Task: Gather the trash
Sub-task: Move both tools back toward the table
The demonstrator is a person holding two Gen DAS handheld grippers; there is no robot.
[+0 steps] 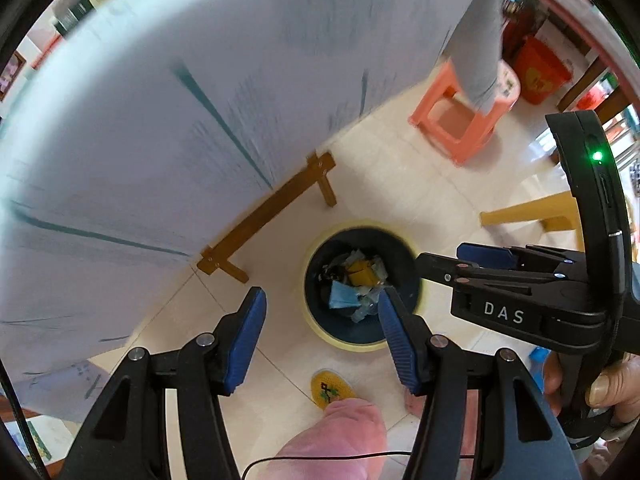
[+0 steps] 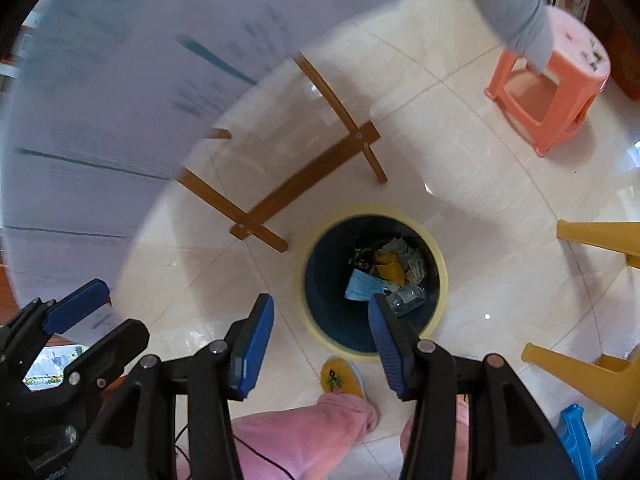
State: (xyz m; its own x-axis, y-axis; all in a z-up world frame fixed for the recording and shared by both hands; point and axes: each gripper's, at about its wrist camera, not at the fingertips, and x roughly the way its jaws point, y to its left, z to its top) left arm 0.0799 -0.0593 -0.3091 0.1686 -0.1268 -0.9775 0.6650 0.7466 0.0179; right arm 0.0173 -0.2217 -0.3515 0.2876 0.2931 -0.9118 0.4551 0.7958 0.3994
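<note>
A round trash bin [image 1: 320,330] with a pale yellow rim and dark blue inside stands on the tiled floor below both grippers; it also shows in the right wrist view [image 2: 438,280]. Inside lie a blue face mask [image 2: 360,286], a yellow carton [image 2: 390,268], a clear plastic bottle [image 2: 408,298] and crumpled wrappers. My left gripper [image 1: 322,312] is open and empty above the bin's left side. My right gripper [image 2: 320,316] is open and empty above the bin; it shows at the right of the left wrist view [image 1: 486,264].
A table with a white cloth [image 1: 160,120] and wooden legs [image 2: 304,184] stands to the left. A pink stool [image 2: 552,92] is at the far right, yellow stool legs [image 2: 592,236] at the right. The person's pink trouser legs and yellow slipper [image 2: 340,376] are below.
</note>
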